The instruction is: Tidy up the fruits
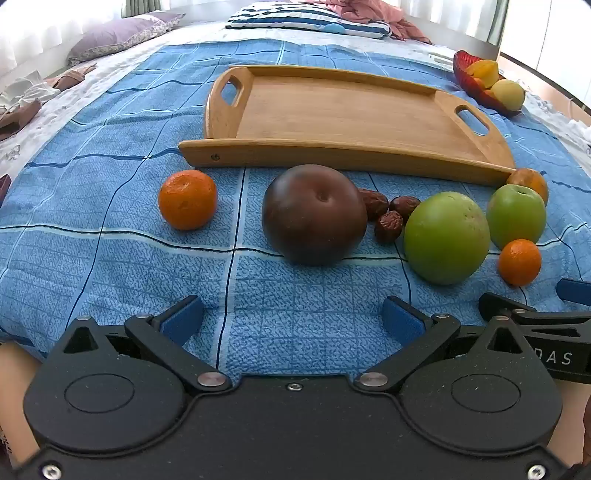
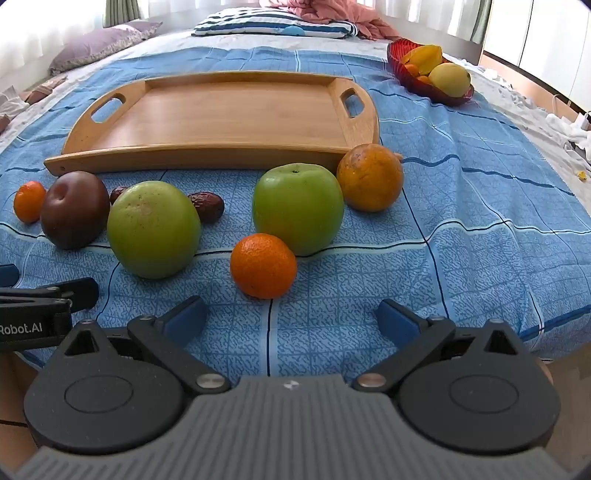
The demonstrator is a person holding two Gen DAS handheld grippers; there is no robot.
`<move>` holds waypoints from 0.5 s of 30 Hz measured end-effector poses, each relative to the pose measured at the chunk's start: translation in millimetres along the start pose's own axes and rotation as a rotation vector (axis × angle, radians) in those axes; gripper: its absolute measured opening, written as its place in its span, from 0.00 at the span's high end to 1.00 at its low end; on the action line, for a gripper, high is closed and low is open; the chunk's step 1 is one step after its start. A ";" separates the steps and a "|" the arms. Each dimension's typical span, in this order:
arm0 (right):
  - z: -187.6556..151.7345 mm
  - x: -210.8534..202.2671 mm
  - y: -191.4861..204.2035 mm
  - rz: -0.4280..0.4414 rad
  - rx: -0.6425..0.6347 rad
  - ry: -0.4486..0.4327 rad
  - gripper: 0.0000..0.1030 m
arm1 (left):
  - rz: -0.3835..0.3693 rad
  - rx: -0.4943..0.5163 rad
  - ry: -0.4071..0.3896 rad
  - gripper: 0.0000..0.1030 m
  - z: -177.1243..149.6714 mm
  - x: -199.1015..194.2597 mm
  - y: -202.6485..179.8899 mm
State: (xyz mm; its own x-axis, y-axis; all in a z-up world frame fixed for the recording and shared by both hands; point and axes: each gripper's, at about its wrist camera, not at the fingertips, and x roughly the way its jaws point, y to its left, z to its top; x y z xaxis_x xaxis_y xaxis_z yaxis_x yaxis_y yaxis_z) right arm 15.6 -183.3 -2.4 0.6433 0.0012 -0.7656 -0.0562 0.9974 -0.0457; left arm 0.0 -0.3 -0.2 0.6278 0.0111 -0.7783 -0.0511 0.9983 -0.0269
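Observation:
An empty wooden tray [image 1: 332, 110] [image 2: 221, 110] lies on the blue bedspread. In front of it sit a dark plum [image 1: 314, 214] [image 2: 74, 210], a small tangerine [image 1: 186, 199] [image 2: 28, 201], three red dates [image 1: 388, 218], two green apples [image 1: 447, 238] [image 1: 515, 216] [image 2: 153, 229] [image 2: 297, 208], another tangerine [image 1: 519, 262] [image 2: 263, 265] and an orange [image 2: 369, 177] [image 1: 528, 181]. My left gripper [image 1: 293, 317] is open and empty, just short of the plum. My right gripper [image 2: 291, 319] is open and empty, just short of the near tangerine.
A red glass bowl [image 1: 476, 85] [image 2: 428, 85] with yellow fruit stands at the back right of the bedspread. Pillows [image 1: 110, 37] and a striped cushion [image 2: 273, 24] lie at the head of the bed. The bed's edge drops off at the right.

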 end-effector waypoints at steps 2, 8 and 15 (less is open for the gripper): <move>0.0 0.0 -0.1 0.000 0.000 0.000 0.00 | -0.001 0.000 -0.002 0.00 0.0 -0.1 0.0; -0.4 -0.2 -0.5 0.001 0.001 0.000 0.00 | -0.002 -0.001 -0.003 0.00 -0.1 -0.1 0.1; -0.3 -0.3 -0.6 0.001 0.001 0.000 0.00 | -0.005 -0.002 0.002 0.00 0.1 -0.3 0.5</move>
State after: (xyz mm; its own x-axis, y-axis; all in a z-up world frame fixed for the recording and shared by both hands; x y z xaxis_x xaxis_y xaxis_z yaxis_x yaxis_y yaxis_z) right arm 15.3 -183.9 -2.3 0.6433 0.0022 -0.7656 -0.0562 0.9974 -0.0444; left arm -0.1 0.2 0.1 0.6268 0.0060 -0.7792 -0.0492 0.9983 -0.0319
